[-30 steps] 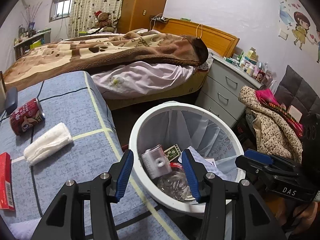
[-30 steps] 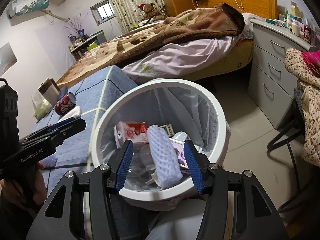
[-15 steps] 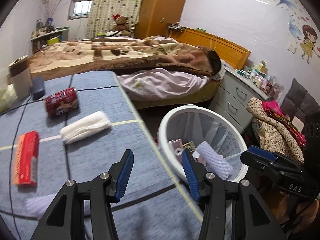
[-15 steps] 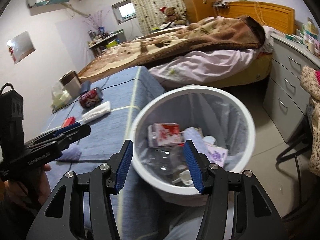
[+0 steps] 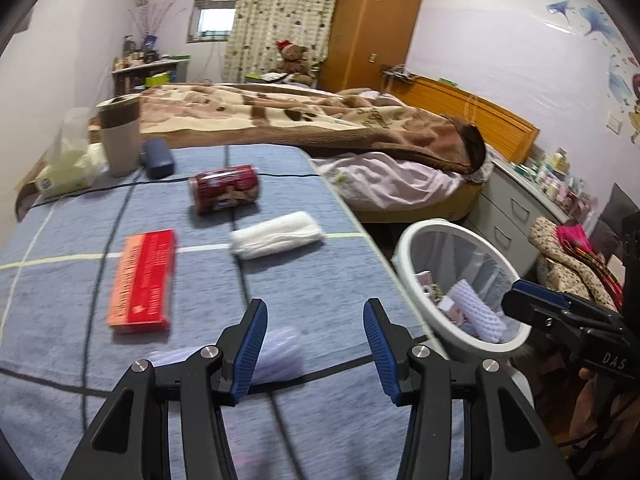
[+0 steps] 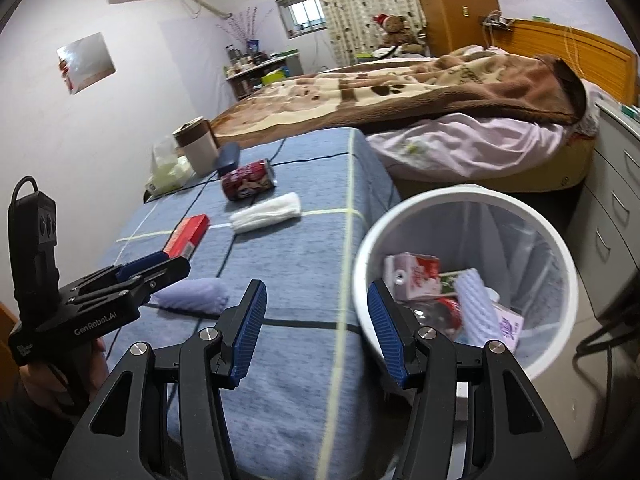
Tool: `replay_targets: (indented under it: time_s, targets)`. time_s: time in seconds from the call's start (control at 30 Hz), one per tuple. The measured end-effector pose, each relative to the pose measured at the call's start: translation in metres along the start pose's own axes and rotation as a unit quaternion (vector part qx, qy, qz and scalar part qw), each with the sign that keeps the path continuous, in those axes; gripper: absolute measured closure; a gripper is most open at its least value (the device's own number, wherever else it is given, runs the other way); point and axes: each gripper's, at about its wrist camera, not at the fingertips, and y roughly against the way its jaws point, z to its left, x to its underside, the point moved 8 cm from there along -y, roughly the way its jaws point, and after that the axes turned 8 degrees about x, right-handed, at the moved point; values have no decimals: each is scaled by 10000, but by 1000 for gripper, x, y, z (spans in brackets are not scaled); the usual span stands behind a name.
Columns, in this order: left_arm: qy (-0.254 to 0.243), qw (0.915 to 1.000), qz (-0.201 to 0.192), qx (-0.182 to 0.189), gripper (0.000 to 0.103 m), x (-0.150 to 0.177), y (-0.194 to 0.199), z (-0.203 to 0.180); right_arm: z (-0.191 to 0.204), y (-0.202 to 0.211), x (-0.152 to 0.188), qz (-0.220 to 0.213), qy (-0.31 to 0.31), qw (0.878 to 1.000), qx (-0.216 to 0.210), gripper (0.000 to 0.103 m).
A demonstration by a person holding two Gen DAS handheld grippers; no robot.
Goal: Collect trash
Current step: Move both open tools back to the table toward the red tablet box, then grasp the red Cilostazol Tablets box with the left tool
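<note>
On the blue cloth-covered table [image 5: 328,288] lie a red can [image 5: 226,189] on its side, a white rolled tissue [image 5: 277,235], a red box [image 5: 143,281] and a pale purple foam sleeve [image 5: 276,354]. My left gripper [image 5: 314,344] hovers open over the table's near edge, just right of the foam sleeve, with nothing between its fingers. My right gripper [image 6: 316,328] is open and empty above the gap between the table [image 6: 304,264] and the white trash bin [image 6: 560,248]. The bin holds a milk carton [image 6: 412,274], a foam sleeve and a bottle.
A cup [image 5: 120,140], a tissue pack [image 5: 68,168] and a dark case [image 5: 157,158] stand at the table's far end. A bed with a brown blanket [image 5: 320,124] lies beyond. Grey drawers [image 5: 516,208] and a chair with clothes [image 5: 568,260] are right of the bin.
Both grippers have swung left, away from the bin and toward the table. The left view went from over the bin to over the table; both stayed open and empty.
</note>
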Motion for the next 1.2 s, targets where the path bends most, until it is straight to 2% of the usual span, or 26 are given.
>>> replay_targets:
  time_s: [0.43,0.47,0.53,0.6,0.63,0.87,1.0,1.2]
  targets:
    - [476,9973,-140,-547,53,-6,18,69,36,-9,-17,-27,349,9992,-168,49]
    - [508,9970,-144,-566,53,-6,18,74,38,-10,-18,-48,376,9992,-159,48]
    - [568,9962,-140,-643,53,-6,18,84,42,-12,-21,-77,426,9989,-150,38]
    - [611,9956,-141,-697,52,-7,17,93,44,-14,-23,-78,447,9988,-185,38]
    - [617,9953,-143,-737,48,-7,17,97,45,-15,-23,-68,462,9987,-184,38]
    - [690,9934,-32,-912,45,-10,2,122,49,-26,-29,-9,508,9985,-207,38]
    - [718,9929,66,-943,40,-10,-11,130,51,-32,-33,10,508,9985,-210,38]
    - [681,9912,241,-1108,39,-8,-28,142,56,-45,-37,69,584,9981,-185,37]
